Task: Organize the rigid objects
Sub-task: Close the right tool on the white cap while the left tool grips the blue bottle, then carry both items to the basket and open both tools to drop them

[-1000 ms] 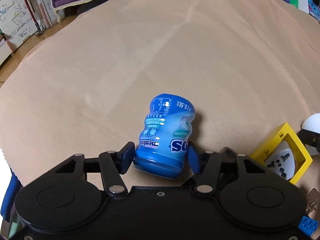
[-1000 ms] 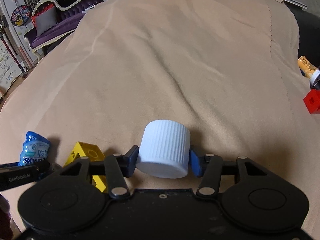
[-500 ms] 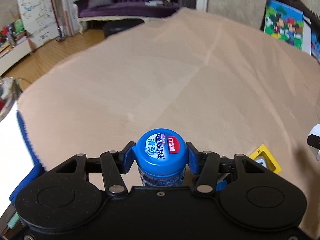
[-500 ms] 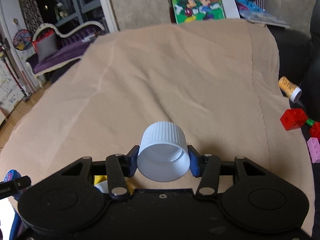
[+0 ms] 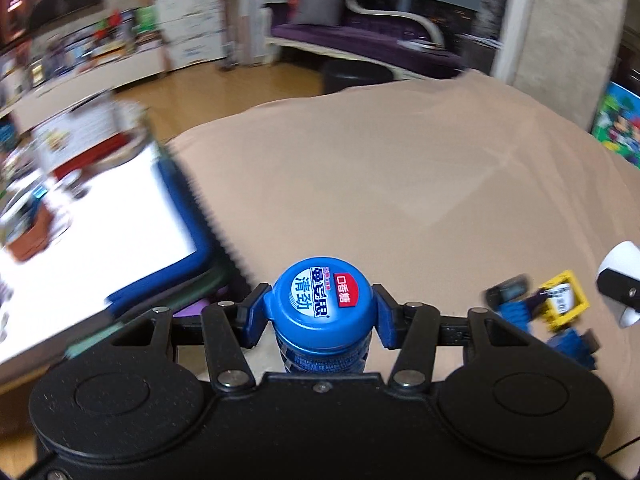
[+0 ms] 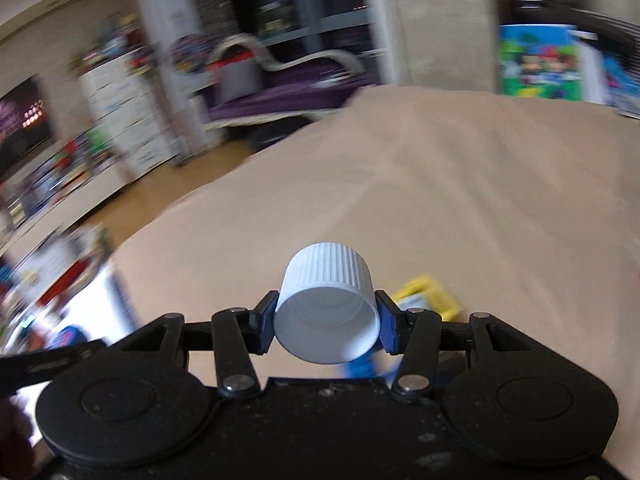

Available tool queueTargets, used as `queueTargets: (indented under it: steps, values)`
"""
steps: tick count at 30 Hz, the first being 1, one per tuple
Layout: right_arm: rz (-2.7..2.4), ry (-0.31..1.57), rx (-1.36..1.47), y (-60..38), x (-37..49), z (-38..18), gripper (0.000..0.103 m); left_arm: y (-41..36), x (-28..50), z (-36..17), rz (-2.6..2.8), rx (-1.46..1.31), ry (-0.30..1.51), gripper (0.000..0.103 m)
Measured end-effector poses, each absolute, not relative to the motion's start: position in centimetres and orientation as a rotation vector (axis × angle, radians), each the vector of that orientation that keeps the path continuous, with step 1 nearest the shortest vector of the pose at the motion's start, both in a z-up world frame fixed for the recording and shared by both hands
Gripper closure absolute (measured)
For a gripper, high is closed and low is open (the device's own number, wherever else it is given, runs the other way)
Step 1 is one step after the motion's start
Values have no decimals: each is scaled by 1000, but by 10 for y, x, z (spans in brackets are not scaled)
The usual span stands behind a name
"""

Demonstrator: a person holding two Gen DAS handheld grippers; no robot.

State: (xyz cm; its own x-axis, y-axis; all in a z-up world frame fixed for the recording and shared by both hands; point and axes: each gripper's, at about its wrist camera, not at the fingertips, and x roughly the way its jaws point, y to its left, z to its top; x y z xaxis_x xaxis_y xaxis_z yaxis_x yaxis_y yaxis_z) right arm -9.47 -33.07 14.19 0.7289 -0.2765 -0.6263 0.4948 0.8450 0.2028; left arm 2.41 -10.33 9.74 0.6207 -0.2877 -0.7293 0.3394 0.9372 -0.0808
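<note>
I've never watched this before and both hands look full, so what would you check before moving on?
1. Left tongs clamped on the blue gum bottle: ok.
2. Right tongs clamped on the white cap: ok.
3. Bottle lid shut: ok.
4. Both items lifted off the beige cloth: ok.
5. Room in the white tray with the blue rim: cannot tell, too blurred.
6. Yellow block out of the way: ok, off to the right.
</note>
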Motion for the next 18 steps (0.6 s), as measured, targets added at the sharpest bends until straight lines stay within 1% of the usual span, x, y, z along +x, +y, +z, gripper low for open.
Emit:
queueTargets:
  steps: [6, 13, 18]
  values:
    - [-172, 745, 355, -241, -62, 125, 54, -49, 32, 71, -195, -7, 890, 52]
    - [-43, 933, 287, -160, -12, 76, 54, 5, 43, 27, -38, -106, 983, 52]
    - [-32, 1032, 258, -127, 12, 37, 54, 29, 51, 3, 2, -193, 1065, 52]
